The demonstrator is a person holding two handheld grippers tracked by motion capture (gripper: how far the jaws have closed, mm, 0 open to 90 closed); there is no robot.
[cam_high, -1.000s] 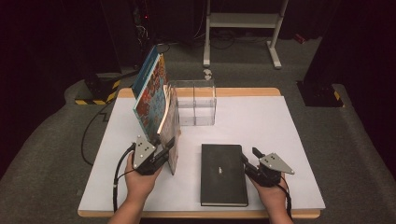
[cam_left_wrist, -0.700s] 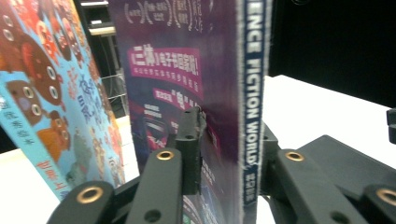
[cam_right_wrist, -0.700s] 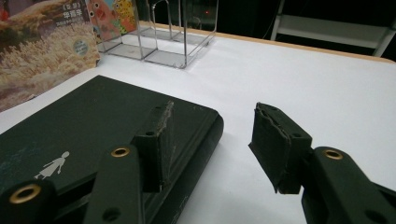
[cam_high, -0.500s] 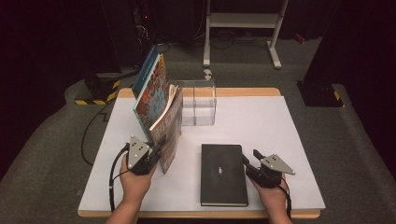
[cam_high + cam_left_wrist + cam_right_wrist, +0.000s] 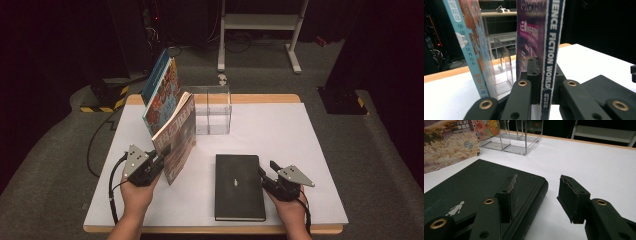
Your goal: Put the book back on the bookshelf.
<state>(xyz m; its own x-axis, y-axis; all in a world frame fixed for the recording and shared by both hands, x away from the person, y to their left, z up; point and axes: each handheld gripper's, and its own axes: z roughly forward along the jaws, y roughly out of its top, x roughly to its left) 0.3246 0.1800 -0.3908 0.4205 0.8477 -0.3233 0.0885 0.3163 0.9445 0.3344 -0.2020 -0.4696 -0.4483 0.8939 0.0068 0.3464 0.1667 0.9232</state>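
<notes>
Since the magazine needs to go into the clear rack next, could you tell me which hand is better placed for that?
Left, probably: the left gripper is shut on the magazine, upright near the clear rack; the right gripper is open by the black book.

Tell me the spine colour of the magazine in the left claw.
Dark blue with white lettering, clearest in the left gripper view.

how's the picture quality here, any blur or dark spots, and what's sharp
High view: white table evenly lit, room behind nearly black, overall slightly soft. Left gripper view: magazine spine lettering sharp, the rack behind it soft, background dark. Right gripper view: black book and the claw crisp, far table edge softer, no strong glare.
</notes>
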